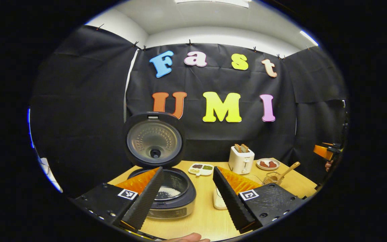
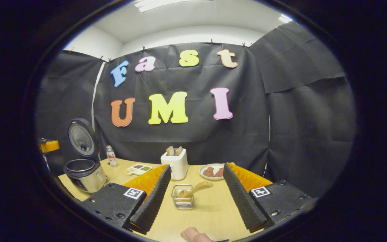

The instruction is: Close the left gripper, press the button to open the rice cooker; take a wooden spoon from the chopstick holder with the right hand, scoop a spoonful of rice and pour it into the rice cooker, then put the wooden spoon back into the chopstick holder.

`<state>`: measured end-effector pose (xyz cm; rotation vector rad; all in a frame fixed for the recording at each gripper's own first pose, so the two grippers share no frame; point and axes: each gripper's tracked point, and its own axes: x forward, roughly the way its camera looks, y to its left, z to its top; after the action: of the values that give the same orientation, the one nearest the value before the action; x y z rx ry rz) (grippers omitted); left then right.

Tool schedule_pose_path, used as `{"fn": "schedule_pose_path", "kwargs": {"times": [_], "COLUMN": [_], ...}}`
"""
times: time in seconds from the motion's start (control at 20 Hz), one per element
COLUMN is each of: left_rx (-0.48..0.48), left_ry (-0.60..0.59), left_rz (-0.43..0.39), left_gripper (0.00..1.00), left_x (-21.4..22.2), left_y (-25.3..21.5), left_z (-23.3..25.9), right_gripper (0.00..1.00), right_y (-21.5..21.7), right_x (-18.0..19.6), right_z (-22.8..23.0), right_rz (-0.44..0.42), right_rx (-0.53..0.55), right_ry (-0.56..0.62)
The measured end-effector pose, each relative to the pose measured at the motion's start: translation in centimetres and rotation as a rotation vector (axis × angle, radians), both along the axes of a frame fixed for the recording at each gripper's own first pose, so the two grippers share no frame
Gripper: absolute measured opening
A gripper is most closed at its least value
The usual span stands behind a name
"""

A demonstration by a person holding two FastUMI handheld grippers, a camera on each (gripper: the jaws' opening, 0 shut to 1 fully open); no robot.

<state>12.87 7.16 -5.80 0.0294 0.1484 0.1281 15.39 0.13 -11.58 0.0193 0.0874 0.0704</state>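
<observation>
The rice cooker (image 1: 176, 198) stands open with its lid (image 1: 155, 139) raised, and white rice shows in the inner pot. My left gripper (image 1: 188, 171) hovers open above and in front of it, holding nothing. The wooden spoon (image 1: 289, 169) leans in the wire chopstick holder (image 1: 273, 177) to the right. In the right gripper view the chopstick holder (image 2: 183, 198) with the wooden spoon (image 2: 198, 187) stands between the fingers of my open right gripper (image 2: 197, 167), a little ahead and untouched. The open rice cooker (image 2: 84, 173) is at the far left.
A white toaster (image 2: 175, 163) with bread, a plate (image 2: 212, 171) of food, a divided condiment dish (image 2: 139, 168) and a small bottle (image 2: 112, 156) stand along the table's back. A white container (image 1: 218, 201) sits partly hidden behind my left gripper's right finger. A thumb (image 2: 193, 235) shows at the bottom.
</observation>
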Motion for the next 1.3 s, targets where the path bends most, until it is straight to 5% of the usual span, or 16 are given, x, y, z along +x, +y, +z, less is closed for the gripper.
{"fn": "schedule_pose_path", "kwargs": {"times": [0.1,0.25,0.3,0.5,0.55,0.6,0.65,0.7,0.8,1.05,1.3], "left_rx": [0.012,0.044,0.055,0.072,0.058,0.048,0.042,0.039,0.040,0.054,0.035], "left_ry": [-0.017,-0.066,-0.078,-0.166,-0.171,-0.175,-0.178,-0.179,-0.181,-0.171,-0.062], "left_rz": [0.017,0.033,0.032,0.041,0.054,0.069,0.086,0.100,0.137,0.237,0.249], "left_gripper": [0.95,0.94,0.94,0.95,0.96,0.96,0.96,0.96,0.95,0.96,0.94], "left_x": [1.1,3.3,4.2,8.1,9.1,9.9,10.9,12.3,14.7,20.0,22.5], "left_y": [1.2,2.9,3.3,5.2,5.9,6.7,7.6,8.6,10.7,16.1,17.0], "left_z": [1.7,5.2,6.1,10.2,10.6,10.7,11.0,11.2,11.2,10.4,6.6], "right_gripper": [1.00,0.94,1.00,1.00,0.94,1.00,0.94,1.00,0.94,1.00,0.94], "right_y": [-0.4,-0.2,-0.1,-0.2,-0.3,-0.3,-0.2,-0.2,-0.1,0.0,-0.6], "right_x": [-0.9,-1.9,-2.0,-2.1,-2.1,-2.2,-2.3,-2.4,-2.5,-3.4,-3.8], "right_z": [-0.4,-1.5,-1.9,-2.8,-3.0,-3.1,-3.1,-3.2,-3.3,-2.9,-2.8], "right_rz": [0.002,0.029,0.038,0.061,0.061,0.064,0.070,0.074,0.081,0.085,0.070], "right_rx": [0.000,0.003,0.005,-0.016,-0.015,-0.009,-0.004,-0.001,0.004,0.030,0.045], "right_ry": [0.016,0.041,0.049,0.057,0.056,0.057,0.059,0.061,0.058,0.031,0.010]}}
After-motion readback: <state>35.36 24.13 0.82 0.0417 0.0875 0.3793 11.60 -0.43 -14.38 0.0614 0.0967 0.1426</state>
